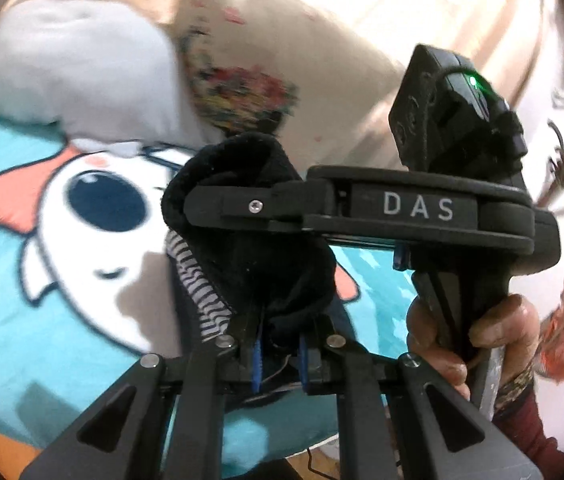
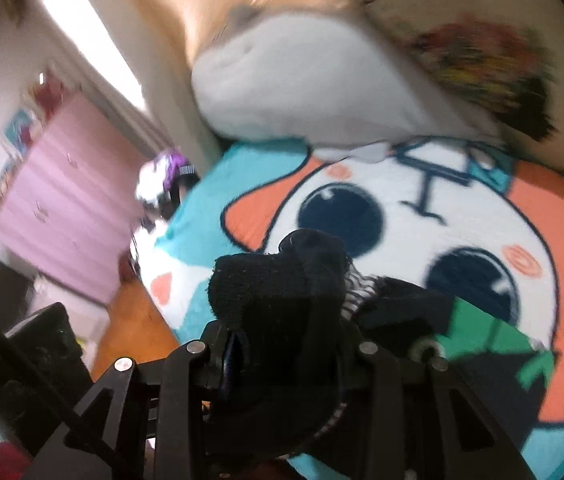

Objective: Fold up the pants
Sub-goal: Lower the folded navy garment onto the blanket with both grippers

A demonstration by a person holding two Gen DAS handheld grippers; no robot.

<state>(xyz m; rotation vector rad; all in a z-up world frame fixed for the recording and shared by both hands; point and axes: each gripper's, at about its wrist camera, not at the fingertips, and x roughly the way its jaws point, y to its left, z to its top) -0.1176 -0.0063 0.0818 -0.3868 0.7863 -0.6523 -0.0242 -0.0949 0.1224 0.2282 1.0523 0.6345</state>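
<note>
The pants (image 1: 266, 264) are black with a black-and-white striped inner band and are bunched up above the bed. My left gripper (image 1: 280, 356) is shut on a fold of them. My right gripper (image 1: 218, 208) comes in from the right in the left wrist view, shut on the upper bunch of the pants. In the right wrist view the pants (image 2: 278, 292) fill the space between the fingers of the right gripper (image 2: 282, 356), which is shut on them. Both views are blurred by motion.
A bed cover (image 2: 422, 224) with a cartoon face on teal lies below. A grey pillow (image 2: 302, 88) and a patterned pillow (image 1: 266, 60) lie at its head. A pink dresser (image 2: 58, 192) stands left, by wooden floor (image 2: 134, 332).
</note>
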